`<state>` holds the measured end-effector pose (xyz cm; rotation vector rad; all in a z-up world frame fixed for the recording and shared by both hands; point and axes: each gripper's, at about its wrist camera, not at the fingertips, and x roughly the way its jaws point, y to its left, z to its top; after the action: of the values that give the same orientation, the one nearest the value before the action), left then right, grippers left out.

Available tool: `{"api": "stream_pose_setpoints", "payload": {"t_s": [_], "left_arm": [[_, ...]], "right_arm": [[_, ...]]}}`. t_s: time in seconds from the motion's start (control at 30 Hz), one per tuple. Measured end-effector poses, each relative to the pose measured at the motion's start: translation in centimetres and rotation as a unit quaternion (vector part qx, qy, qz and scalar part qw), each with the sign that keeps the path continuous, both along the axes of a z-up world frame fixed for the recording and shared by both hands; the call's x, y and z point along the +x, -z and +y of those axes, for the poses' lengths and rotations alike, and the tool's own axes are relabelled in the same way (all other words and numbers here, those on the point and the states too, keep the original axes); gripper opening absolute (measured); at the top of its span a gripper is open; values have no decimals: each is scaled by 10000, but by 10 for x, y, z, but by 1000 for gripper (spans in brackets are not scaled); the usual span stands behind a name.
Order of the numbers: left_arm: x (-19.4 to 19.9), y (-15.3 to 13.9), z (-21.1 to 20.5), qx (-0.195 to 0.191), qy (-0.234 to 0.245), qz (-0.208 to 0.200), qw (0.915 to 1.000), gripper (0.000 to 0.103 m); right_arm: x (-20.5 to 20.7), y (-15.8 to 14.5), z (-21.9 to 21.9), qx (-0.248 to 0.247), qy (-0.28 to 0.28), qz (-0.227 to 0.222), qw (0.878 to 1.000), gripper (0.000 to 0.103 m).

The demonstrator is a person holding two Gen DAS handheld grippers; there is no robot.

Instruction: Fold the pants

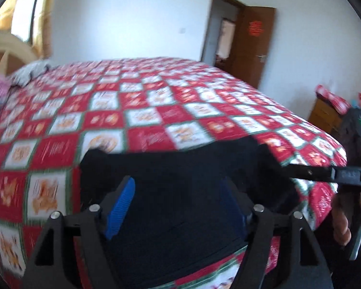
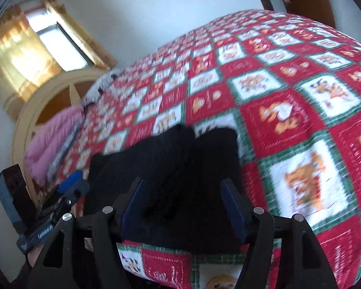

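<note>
Black pants lie folded in a compact bundle near the front edge of a bed with a red, white and green patchwork quilt. My left gripper is open, its blue-padded jaws spread just above the bundle. In the right wrist view the same pants lie under my right gripper, which is also open with jaws wide apart over the cloth. The right gripper shows at the right edge of the left wrist view, and the left gripper shows at the left of the right wrist view.
A pink blanket and a grey pillow lie at the head of the bed by a cream headboard. A brown door stands open at the back. A wooden bedside cabinet stands right of the bed.
</note>
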<state>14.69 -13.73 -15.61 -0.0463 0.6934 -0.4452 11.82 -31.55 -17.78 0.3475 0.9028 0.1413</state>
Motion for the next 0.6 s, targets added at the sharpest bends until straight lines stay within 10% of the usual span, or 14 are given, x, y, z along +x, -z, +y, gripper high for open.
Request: {"api": "stream_pose_setpoints", "payload": {"t_s": [0.2,0.27,0.33,0.6], "left_arm": [[5,14,12,0,-243,146,9996,75],[5,15,12,-10,-237,156,9996,75],[5,17,11,-8,-243,161,9996,75],[5,19,17,-41,-301,134,9994,75]], "right_arm": [[-1,20,23,-279,-243,180,9992,65],[-2,20,24,-390,-252,142,9988,23],[-2,19,20,-300,-251,166,9991,17],[-14,-26,19,-372,-577,-179,9975,15]]}}
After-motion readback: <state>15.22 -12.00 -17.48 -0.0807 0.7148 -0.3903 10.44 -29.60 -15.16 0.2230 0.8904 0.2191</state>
